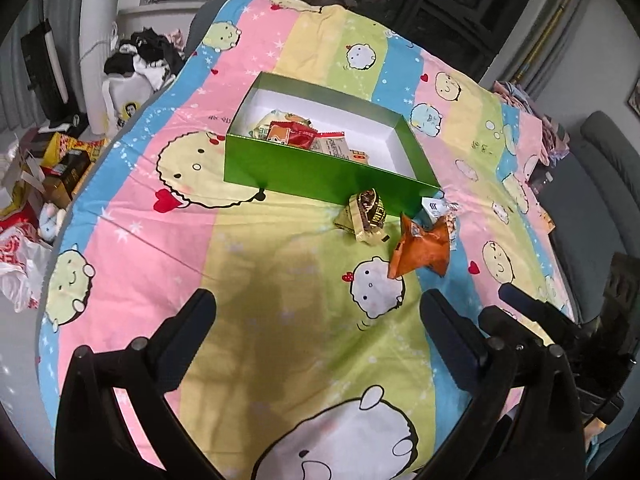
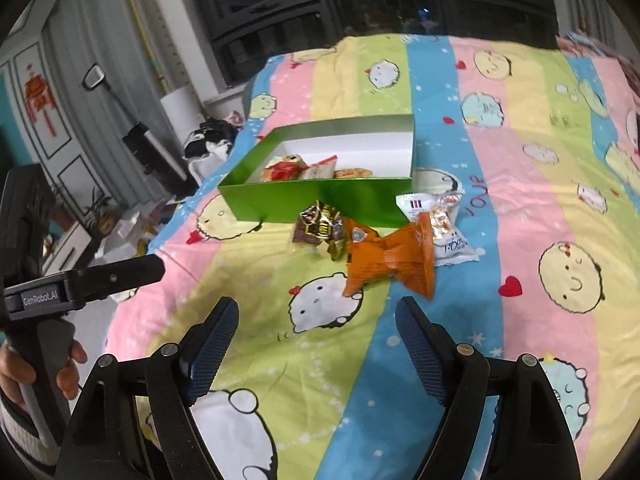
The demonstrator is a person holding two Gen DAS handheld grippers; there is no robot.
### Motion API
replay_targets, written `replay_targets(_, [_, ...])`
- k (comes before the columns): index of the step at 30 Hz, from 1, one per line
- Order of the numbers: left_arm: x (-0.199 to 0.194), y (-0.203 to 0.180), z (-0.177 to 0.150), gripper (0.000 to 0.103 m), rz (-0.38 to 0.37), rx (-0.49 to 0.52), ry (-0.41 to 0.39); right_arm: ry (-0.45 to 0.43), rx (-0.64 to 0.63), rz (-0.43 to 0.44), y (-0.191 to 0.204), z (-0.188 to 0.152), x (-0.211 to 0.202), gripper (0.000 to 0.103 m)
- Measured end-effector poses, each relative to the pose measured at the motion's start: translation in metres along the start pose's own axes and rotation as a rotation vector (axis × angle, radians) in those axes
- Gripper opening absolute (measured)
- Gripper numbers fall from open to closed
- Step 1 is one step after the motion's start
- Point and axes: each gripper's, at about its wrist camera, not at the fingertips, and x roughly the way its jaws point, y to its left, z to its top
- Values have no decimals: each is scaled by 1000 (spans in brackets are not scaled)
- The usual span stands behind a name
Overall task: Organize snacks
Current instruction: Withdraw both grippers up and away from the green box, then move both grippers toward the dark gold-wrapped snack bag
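A green box (image 1: 316, 172) (image 2: 320, 200) with a white inside sits on the cartoon bedsheet and holds several snack packets (image 1: 298, 132) (image 2: 304, 168). In front of it lie a brown-gold packet (image 1: 366, 216) (image 2: 320, 228), an orange packet (image 1: 420, 250) (image 2: 388, 258) and a white packet (image 1: 438, 208) (image 2: 440, 220). My left gripper (image 1: 318, 308) is open and empty, hovering short of the packets. My right gripper (image 2: 318, 316) is open and empty, just short of the orange packet. The left gripper also shows at the left of the right wrist view (image 2: 120, 272).
The bed (image 1: 280, 320) (image 2: 520, 200) has a pink, yellow, green and blue striped sheet. Clutter of bags and boxes (image 1: 48, 176) lies on the floor at the left. A grey sofa (image 1: 592, 184) stands at the right. Dark windows (image 2: 360, 4) are behind the bed.
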Motion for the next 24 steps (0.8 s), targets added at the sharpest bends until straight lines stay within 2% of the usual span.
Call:
replay_targets(11, [-13, -34, -11, 102, 30, 95, -23, -17, -29, 20, 5, -7, -17, 81])
replay_targets(24, [-9, -61, -15, 102, 66, 186, -32, -13, -32, -7, -6, -13, -19, 81])
